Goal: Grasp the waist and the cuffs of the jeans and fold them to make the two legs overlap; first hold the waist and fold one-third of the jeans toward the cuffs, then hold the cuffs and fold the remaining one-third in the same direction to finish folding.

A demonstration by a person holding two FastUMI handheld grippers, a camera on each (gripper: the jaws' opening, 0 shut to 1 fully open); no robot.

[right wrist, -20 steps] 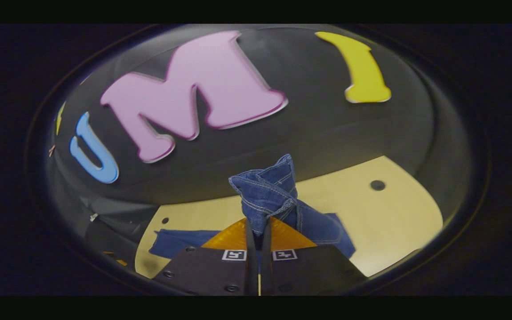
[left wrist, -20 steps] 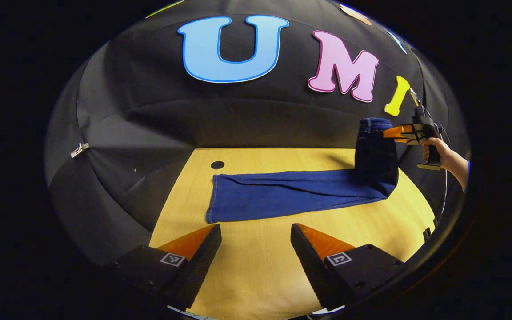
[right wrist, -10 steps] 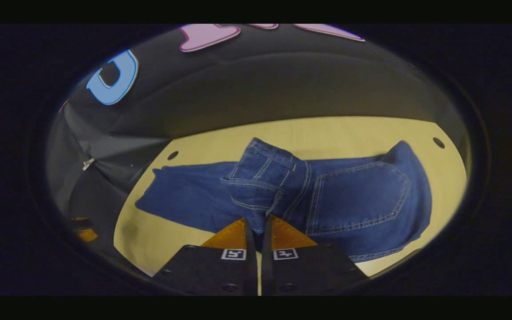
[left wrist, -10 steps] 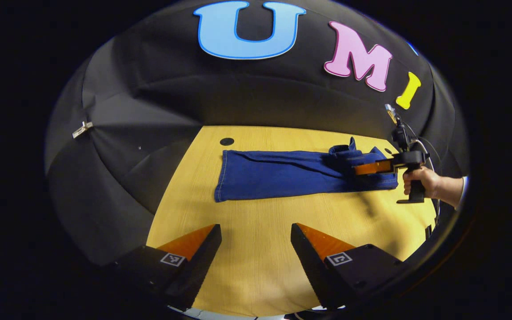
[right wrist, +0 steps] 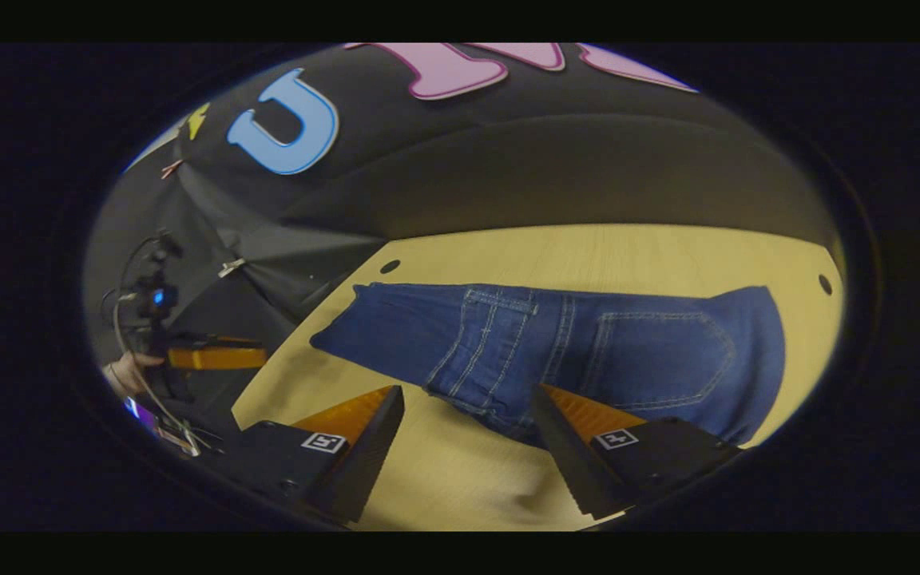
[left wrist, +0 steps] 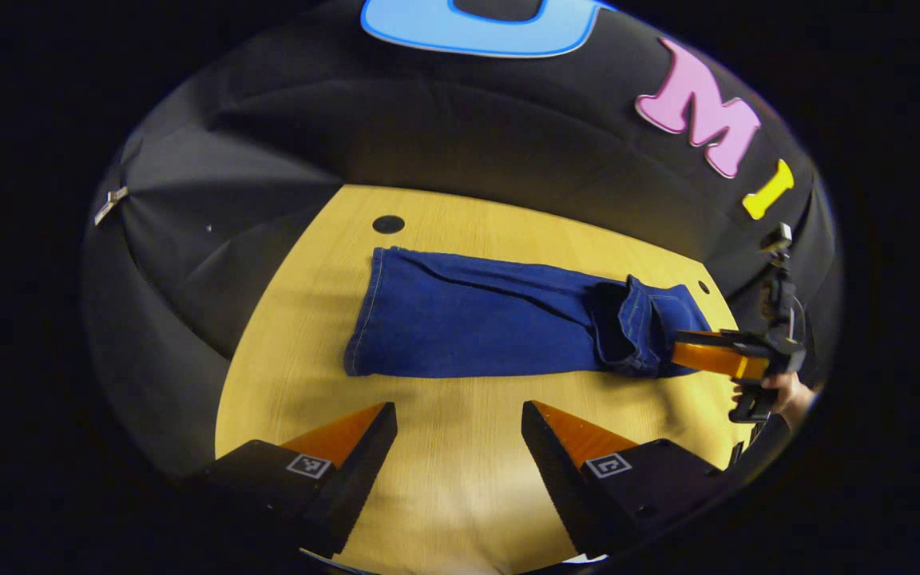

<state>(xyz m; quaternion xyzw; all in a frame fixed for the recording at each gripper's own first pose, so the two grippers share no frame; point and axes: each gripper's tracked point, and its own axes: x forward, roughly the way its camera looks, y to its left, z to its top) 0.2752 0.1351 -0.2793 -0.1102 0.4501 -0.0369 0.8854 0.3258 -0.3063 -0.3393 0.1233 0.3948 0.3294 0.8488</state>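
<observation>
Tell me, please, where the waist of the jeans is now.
The waist lies folded over the jeans on the wooden table, in the right gripper view just beyond the open right gripper.

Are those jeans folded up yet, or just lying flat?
Partly folded. The waist lies turned over onto the legs of the jeans, while the cuffs lie spread flat on the table.

Each hand-held tool, the left tool (left wrist: 458, 423) and the right tool (right wrist: 466, 409), consists of two wedge-shaped fingers with finely ribbed inner faces on black blocks fastened by small screws, each block bearing a square black-and-white marker, with thin cables looping beside the grip.
</observation>
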